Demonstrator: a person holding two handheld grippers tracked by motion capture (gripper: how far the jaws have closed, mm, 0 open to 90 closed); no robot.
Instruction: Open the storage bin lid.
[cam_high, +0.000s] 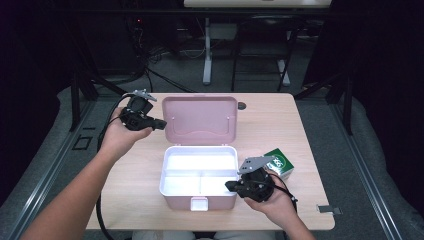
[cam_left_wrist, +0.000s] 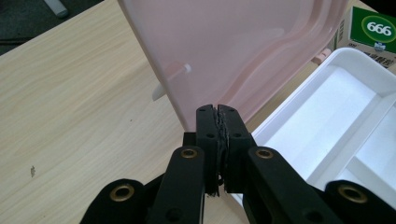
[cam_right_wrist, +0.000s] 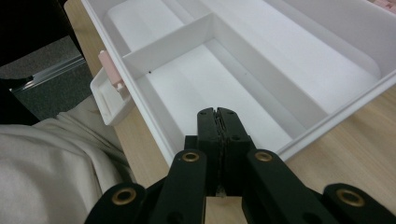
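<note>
Pink box sits mid-desk, lid propped upright at its back edge, white tray inside. Left hand-held gripper at the lid's left edge, jaws pressed together; lid edge just past the tips, contact hard to tell. Right hand-held gripper at the box's right front rim, jaws pressed together, pinching nothing. Green carton right of the box, partly hidden behind the right gripper.

Pink box sitting open on table centre, lid standing upright at back, white divided tray lying inside, empty.
</note>
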